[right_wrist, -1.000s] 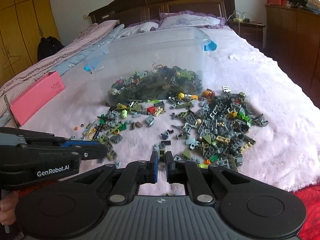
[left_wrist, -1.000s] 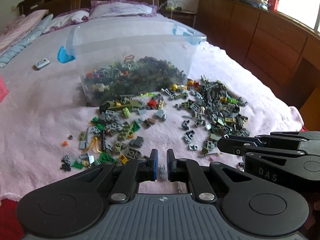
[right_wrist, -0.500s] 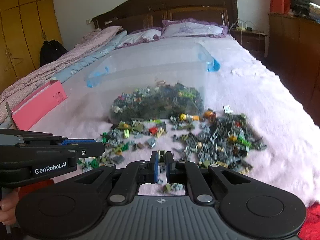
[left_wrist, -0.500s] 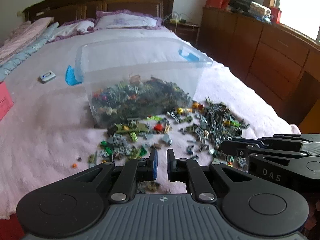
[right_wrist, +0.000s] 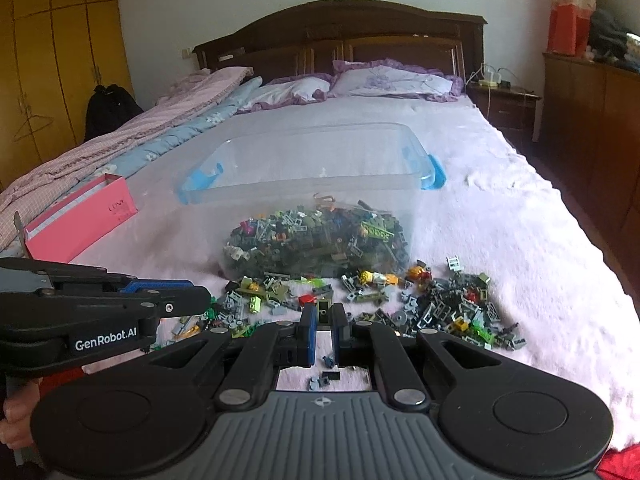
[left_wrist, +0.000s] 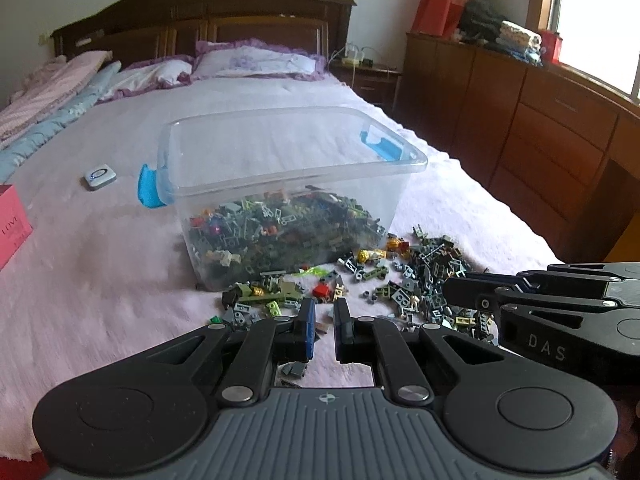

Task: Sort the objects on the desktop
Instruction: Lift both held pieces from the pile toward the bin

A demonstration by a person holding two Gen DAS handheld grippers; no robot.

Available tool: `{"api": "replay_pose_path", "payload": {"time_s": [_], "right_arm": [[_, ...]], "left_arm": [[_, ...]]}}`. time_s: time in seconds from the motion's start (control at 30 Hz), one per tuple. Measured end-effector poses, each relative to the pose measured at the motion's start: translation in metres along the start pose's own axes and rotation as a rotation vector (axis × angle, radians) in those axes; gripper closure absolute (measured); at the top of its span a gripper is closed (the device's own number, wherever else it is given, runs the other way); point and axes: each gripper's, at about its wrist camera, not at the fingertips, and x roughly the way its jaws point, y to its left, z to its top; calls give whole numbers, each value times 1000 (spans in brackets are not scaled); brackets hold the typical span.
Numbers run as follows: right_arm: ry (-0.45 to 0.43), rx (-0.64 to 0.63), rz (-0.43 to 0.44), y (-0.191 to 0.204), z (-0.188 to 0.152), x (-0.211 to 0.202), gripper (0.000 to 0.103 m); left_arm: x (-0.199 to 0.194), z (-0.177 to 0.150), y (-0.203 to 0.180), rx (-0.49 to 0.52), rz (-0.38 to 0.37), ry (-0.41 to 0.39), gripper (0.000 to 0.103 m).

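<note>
A clear plastic bin with blue latches stands on the pink bed cover, its bottom covered with small building bricks. More loose bricks lie scattered in front of it. My right gripper hovers above the near edge of that pile, shut on a small olive brick. My left gripper hangs beside it, jaws nearly together, and I cannot make out anything between its pads. Each gripper shows from the side in the other's view: right gripper, left gripper.
A pink box lies left of the bin, and a small white device sits beyond it. Folded quilts line the bed's left side. Wooden cabinets run along the right. A hand grips the left tool.
Both grippers have risen and tipped upward, so the bin and brick pile sit lower and farther off in view. The olive brick stayed in the right gripper.
</note>
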Motion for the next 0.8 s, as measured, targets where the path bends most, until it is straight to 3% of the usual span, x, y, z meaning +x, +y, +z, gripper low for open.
{"api": "replay_pose_path", "payload": {"time_s": [0.53,0.8], "right_arm": [[-25,-14,1,3,5,-5,95],[-2,-11,0,3,-8,-6,95]], "left_arm": [[-9,3,-3,25,6,-36,93],[-24,-19,-17,138,71,-97,92]]}}
